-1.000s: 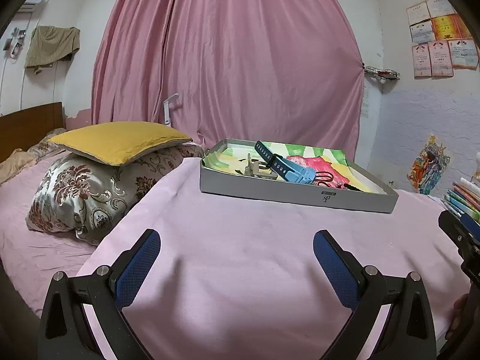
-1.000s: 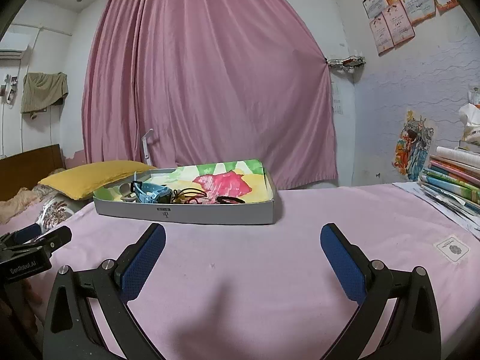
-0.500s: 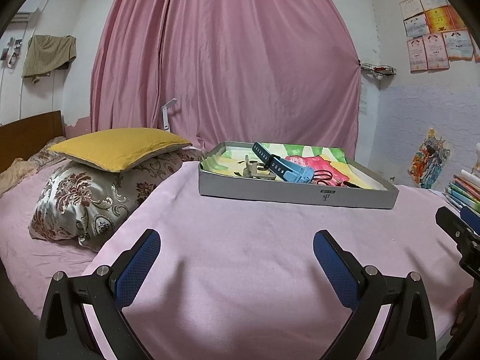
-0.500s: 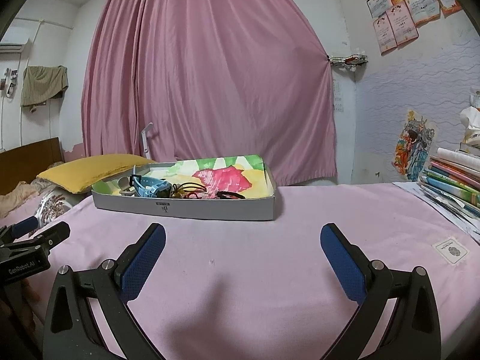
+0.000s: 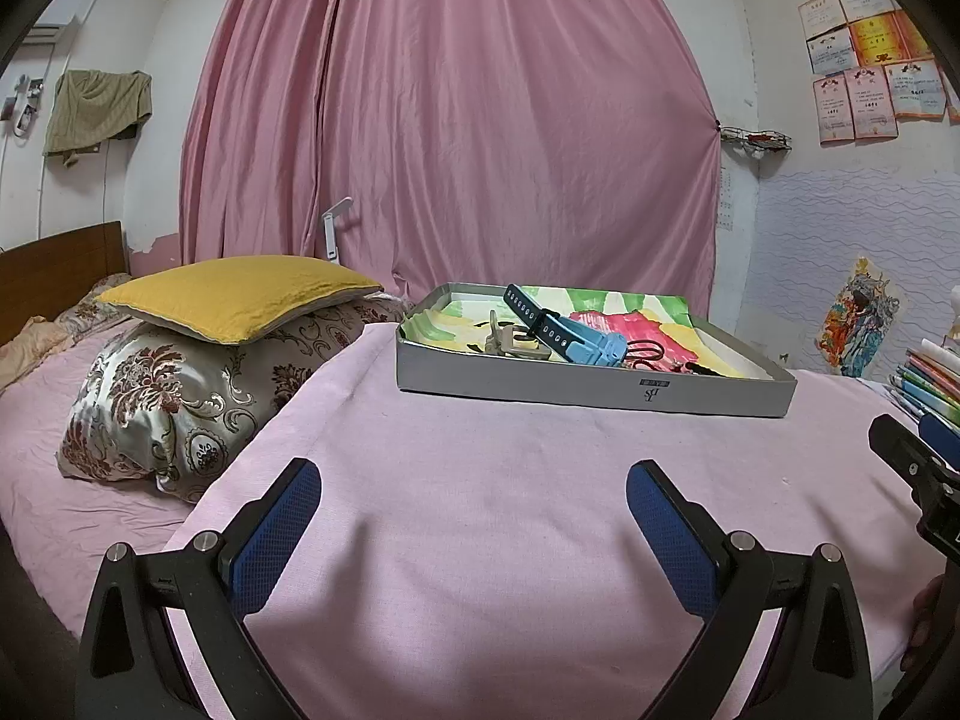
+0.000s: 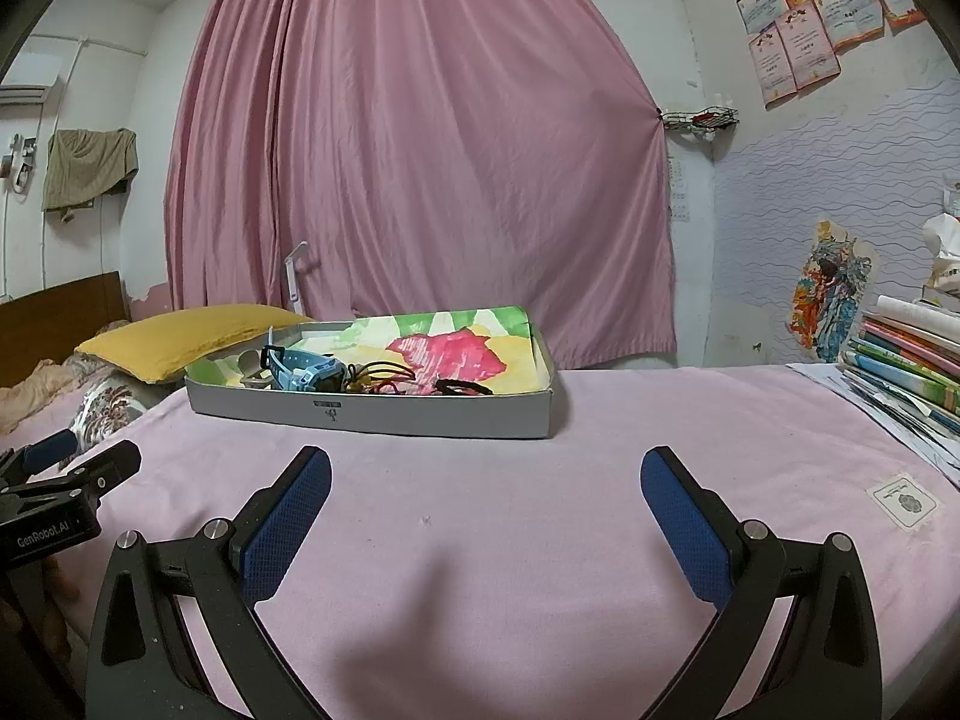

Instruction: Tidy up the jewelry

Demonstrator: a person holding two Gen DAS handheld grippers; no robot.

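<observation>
Hovering low over the pink-covered desk (image 6: 480,540), well short of the grey tray (image 6: 372,417) sitting toward the far edge. Left gripper (image 5: 474,510) and right gripper (image 6: 486,498) both spread wide, grasping nothing. Lying heaped in one end of the tray: a blue watch (image 6: 306,372), a pale clasp-like piece (image 5: 510,342) and a tangle of dark and red cords (image 6: 384,378), touching and overlapping, with the painted far half of the tray bare. Looking, by this evidence, like the very start of the sorting: nothing lifted out, nothing separated, every piece waiting. Flanking the scene, a yellow pillow (image 5: 240,294) and stacked books (image 6: 906,354).
</observation>
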